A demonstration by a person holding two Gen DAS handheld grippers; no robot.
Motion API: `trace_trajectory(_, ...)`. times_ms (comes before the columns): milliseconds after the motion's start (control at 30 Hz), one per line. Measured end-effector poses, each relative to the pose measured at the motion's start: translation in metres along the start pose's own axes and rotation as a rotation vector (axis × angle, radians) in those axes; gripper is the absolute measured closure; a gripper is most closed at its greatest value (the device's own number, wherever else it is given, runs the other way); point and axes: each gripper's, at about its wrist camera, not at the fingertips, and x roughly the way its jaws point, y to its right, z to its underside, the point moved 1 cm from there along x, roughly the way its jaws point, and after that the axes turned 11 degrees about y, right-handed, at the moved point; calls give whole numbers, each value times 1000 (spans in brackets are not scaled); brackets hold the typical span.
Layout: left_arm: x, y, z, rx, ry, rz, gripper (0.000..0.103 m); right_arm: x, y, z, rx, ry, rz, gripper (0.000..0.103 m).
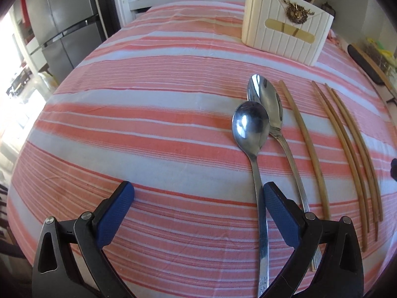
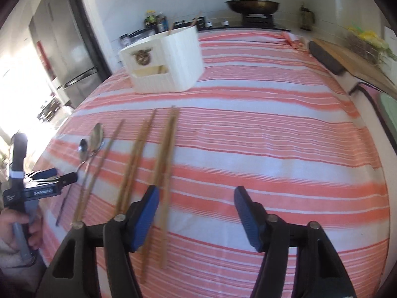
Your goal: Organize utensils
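Two spoons [image 1: 250, 126] and loose chopsticks [image 1: 307, 146] lie near the white holder [image 1: 285, 34] on the striped surface [image 1: 148, 114]; left tool [image 1: 198, 213] and right tool [image 2: 196, 213] hover, fingers apart.

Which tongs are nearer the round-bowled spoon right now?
Left. The left tongs are open around the round-bowled spoon, its handle beside one finger. The right tongs are open farther right, by the outermost chopsticks.
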Motion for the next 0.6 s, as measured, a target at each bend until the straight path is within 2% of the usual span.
trace_trajectory(33, 0, 0, 0, 1, 3, 0, 0, 7, -6, -1, -12, -31, -21, 63)
trace_trajectory(200, -1, 0, 1, 8, 13, 6, 0, 33, -19, 6, -71, -127, -15, 86)
trace_trajectory(333, -2, 0, 2, 10, 16, 5, 0, 31, -22, 12, -89, -134, -5, 90)
trace_trajectory(467, -2, 1, 2, 13, 17, 7, 0, 28, -13, 13, -30, -128, -2, 95)
trace_trajectory(600, -2, 1, 1, 16, 18, 9, 0, 26, -11, 14, -9, -121, 5, 95)
